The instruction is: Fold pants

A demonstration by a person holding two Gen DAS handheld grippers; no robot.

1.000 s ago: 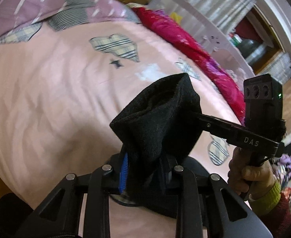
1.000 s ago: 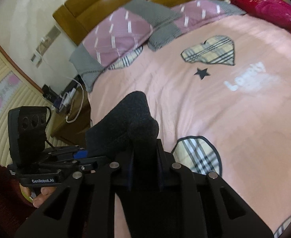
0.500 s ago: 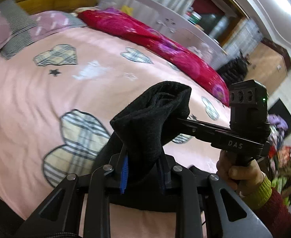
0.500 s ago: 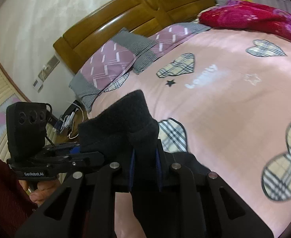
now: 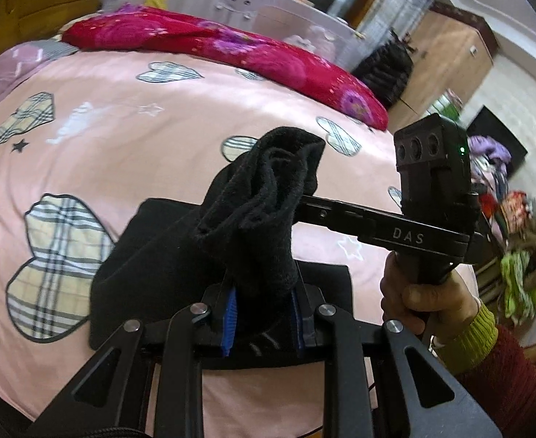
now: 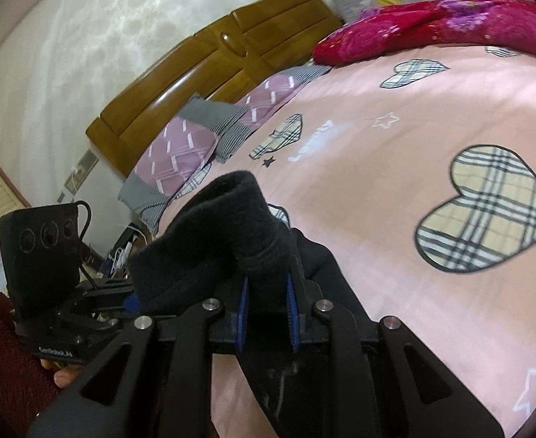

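Left wrist view has swung from the pillows toward the red quilt (image 5: 231,51), both grippers' fingers (image 5: 231,310) (image 6: 244,310) still clenched on the black pants (image 5: 260,197) (image 6: 227,226) above the pink bed (image 5: 122,138).

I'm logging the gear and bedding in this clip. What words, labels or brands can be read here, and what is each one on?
"DAS": white letters on the right hand-held gripper, on its black bar, in the left wrist view.
"GenRobot.AI": small, blurred label, likely reading, on the left hand-held gripper.
White lettering on the pink bedspread: too blurred to read.
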